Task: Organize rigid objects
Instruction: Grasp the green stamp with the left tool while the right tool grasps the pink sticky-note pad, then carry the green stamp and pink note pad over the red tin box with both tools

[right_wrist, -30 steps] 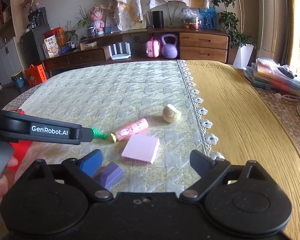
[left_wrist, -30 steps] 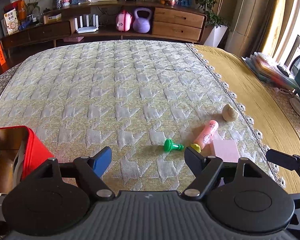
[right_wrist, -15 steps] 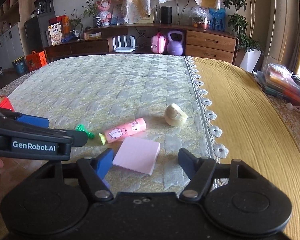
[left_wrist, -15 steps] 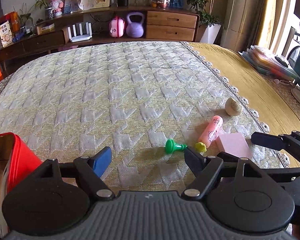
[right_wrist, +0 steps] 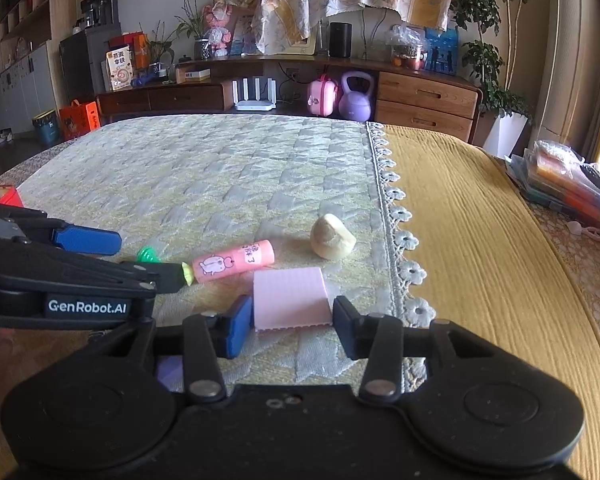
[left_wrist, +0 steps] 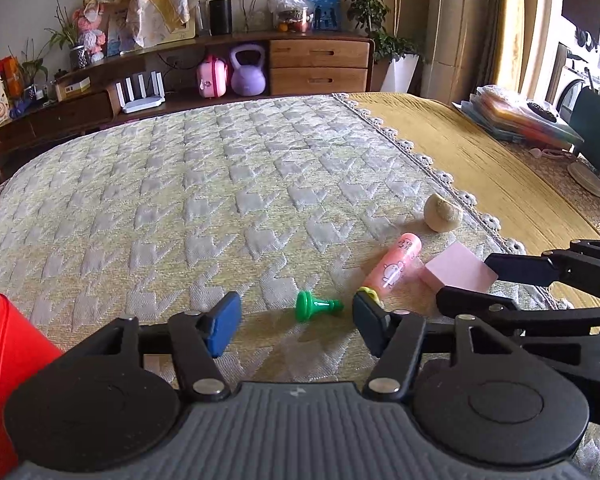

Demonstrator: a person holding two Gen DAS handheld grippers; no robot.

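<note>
The right gripper (right_wrist: pixel 292 322) has just been closing around the pink block (right_wrist: pixel 290 298) — a flat, square, pale-pink piece with a ridged near edge, lying on the quilted cover (right_wrist: pixel 220 168) just in front of the pink tube (right_wrist: pixel 236 260). Its pads are sitting right at the block's sides; whether they are pressing is unclear. The left gripper (left_wrist: pixel 296 322), also closing, is flanking the green peg (left_wrist: pixel 316 305) — half-wide, not touching it.
</note>
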